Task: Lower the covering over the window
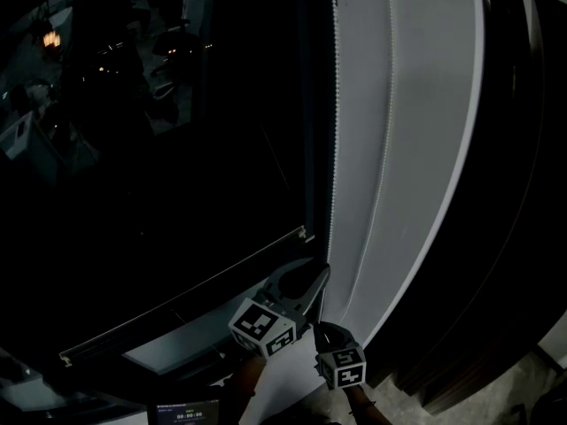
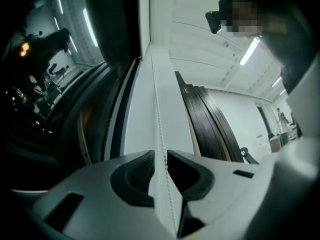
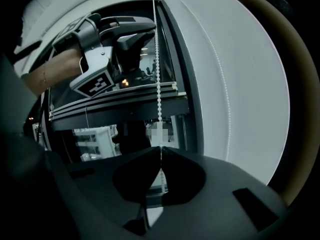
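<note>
A white bead chain (image 1: 331, 149) hangs along the right edge of the dark window (image 1: 159, 149). A dark rail with a white end cap (image 1: 302, 234) crosses the glass at a slant; it looks like the covering's lower edge. My left gripper (image 1: 319, 277) is at the chain, the higher of the two. In the left gripper view the chain (image 2: 158, 124) runs through a clear gap between the pads of the left gripper (image 2: 160, 156), which do not press on it. Just below, my right gripper (image 1: 326, 330) is shut on the chain (image 3: 157, 59), which enters its closed tips (image 3: 161, 151).
A white wall strip (image 1: 407, 149) runs right of the chain, where a second bead line (image 1: 386, 131) hangs. Dark ribbed panels (image 1: 523, 193) stand further right. A small lit screen (image 1: 184, 412) sits at the bottom edge. Ceiling lights (image 2: 248, 51) show overhead.
</note>
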